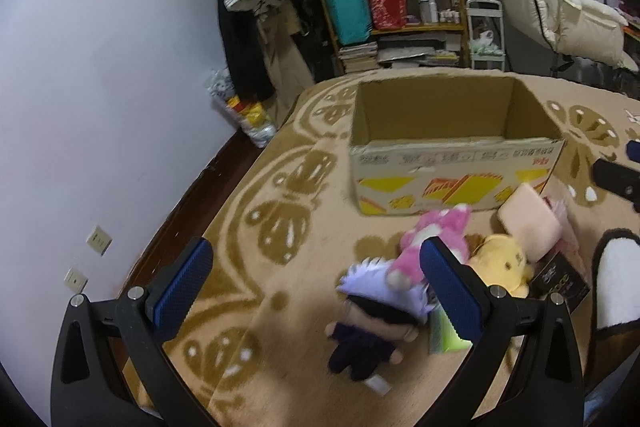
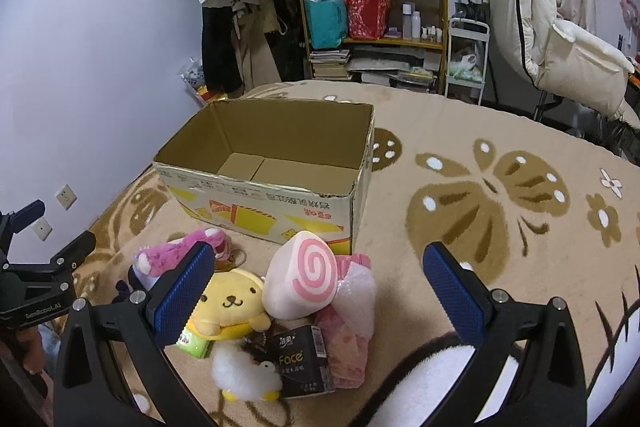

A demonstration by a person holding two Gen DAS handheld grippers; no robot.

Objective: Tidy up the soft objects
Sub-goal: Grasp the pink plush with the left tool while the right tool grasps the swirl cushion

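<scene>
While both grippers gape, the doll (image 1: 370,323) lies between left fingers (image 1: 450,287).

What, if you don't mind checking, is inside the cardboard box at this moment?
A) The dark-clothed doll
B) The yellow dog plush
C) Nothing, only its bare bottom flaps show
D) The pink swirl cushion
C: the right wrist view shows the cardboard box holding only bare bottom flaps, while the toys lie on the blanket in front of it.
</scene>
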